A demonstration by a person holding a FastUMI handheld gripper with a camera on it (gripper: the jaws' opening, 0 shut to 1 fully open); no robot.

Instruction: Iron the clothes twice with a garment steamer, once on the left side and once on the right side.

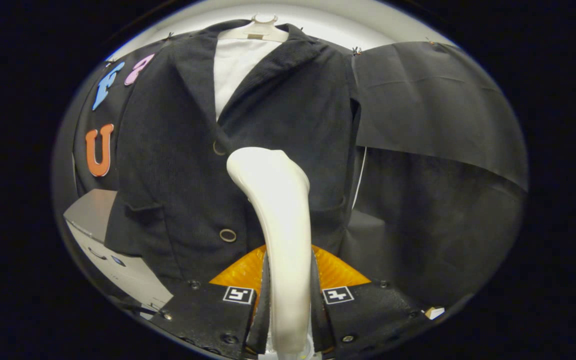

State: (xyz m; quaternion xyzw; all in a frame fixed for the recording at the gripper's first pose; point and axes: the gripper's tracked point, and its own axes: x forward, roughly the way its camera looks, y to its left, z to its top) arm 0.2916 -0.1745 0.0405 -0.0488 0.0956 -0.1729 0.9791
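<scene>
1. Garment steamer (280,220): pale curved handle, clamped between both fingers of the gripper (288,295); its head rises just ahead of them, against the jacket's front.
2. Jacket (183,150): dark, buttoned, beyond the steamer, hung on a pale hanger (258,30) above the steamer's head. The head sits near the button line, slightly toward the wearer's left panel.
3. Progress, judged: steamer in hand and on the cloth; which of the two passes is under way cannot be told, so at least part of the ironing seems left.
</scene>
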